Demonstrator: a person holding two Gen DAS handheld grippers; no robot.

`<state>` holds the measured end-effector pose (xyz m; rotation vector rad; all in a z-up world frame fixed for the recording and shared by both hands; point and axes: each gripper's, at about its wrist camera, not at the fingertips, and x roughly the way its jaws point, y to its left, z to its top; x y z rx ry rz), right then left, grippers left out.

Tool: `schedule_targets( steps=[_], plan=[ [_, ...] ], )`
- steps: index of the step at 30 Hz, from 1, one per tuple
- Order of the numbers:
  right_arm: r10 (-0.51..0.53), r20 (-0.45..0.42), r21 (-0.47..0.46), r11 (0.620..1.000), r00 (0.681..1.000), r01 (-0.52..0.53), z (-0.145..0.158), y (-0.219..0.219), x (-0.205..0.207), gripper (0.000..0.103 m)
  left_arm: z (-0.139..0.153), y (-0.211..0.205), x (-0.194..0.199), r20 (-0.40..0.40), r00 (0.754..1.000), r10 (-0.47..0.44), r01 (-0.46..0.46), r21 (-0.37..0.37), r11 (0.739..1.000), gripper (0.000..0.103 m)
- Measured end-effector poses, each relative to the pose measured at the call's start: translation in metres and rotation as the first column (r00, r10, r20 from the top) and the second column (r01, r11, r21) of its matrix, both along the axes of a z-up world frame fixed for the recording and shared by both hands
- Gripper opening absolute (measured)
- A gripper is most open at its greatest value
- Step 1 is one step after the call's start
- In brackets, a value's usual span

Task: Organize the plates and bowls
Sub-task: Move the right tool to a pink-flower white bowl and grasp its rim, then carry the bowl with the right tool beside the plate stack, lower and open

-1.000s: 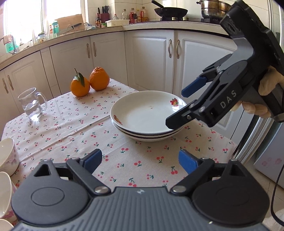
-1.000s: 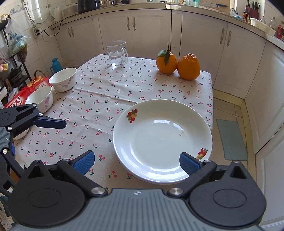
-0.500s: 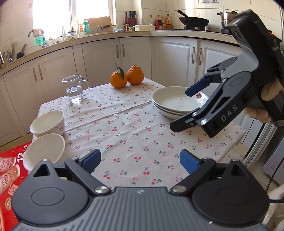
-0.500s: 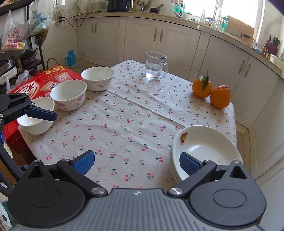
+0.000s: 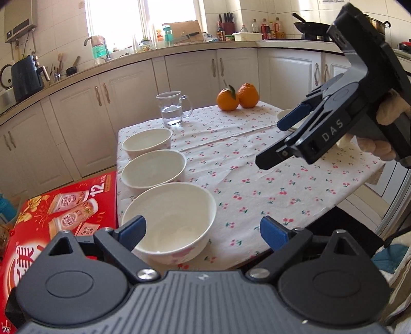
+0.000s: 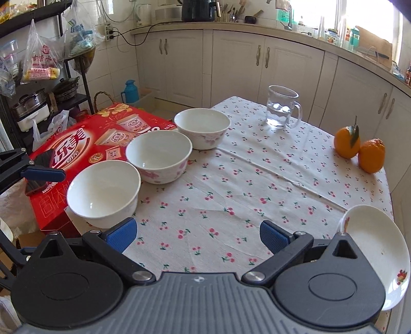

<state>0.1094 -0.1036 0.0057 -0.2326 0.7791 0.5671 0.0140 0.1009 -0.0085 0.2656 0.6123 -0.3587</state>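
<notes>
Both tools gape empty: left tool (image 5: 203, 228) over nearest bowl (image 5: 169, 218), right tool (image 6: 196, 232) beside it.

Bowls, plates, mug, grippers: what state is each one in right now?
Three bowls: upright, empty, unstacked in a row.
Plates: stacked at table edge, top one empty.
Glass mug: upright, part-filled with water.
Left gripper: open, empty.
Right gripper: open, empty.

1. Strong daylight pours through the blown-out kitchen window (image 5: 115, 23).
2. The white glossy ceramic bowls (image 6: 159, 154) show soft sheen and short shadows on the cherry-print cloth-covered bench (image 6: 257, 195).
3. Fisheye distortion bends the cream cabinet doors (image 5: 84, 118), and the corners go dark.
4. Focus is sharp throughout.
</notes>
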Motion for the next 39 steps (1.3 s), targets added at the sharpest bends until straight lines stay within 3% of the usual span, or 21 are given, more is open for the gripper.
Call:
schedule_targets(
  steps=[8,19,29,33,39],
  plan=[
    [0.100,-0.010,0.018,0.995,0.995,-0.100,-0.003,0.048,0.007,0.103,-0.029,0.027,0.013,-0.071,0.994,0.077,-0.081,-0.054,0.995,0.095],
    [0.194,-0.061,0.049,0.980,0.979,-0.192,-0.017,0.084,0.023,0.101,-0.040,0.032,0.024,-0.090,0.995,0.046,-0.054,-0.096,0.994,0.095],
    [0.239,-0.141,0.057,0.971,0.961,-0.233,-0.036,0.101,0.037,0.079,-0.039,0.037,0.028,-0.094,0.995,0.035,-0.046,-0.114,0.992,0.092],
    [0.250,-0.155,0.059,0.968,0.956,-0.244,-0.039,0.104,0.042,0.071,-0.039,0.038,0.029,-0.093,0.995,0.035,-0.045,-0.111,0.993,0.087],
    [0.262,-0.178,0.077,0.965,0.949,-0.252,-0.043,0.105,0.048,0.067,-0.038,0.039,0.030,-0.093,0.995,0.038,-0.048,-0.113,0.992,0.084]
  ],
)
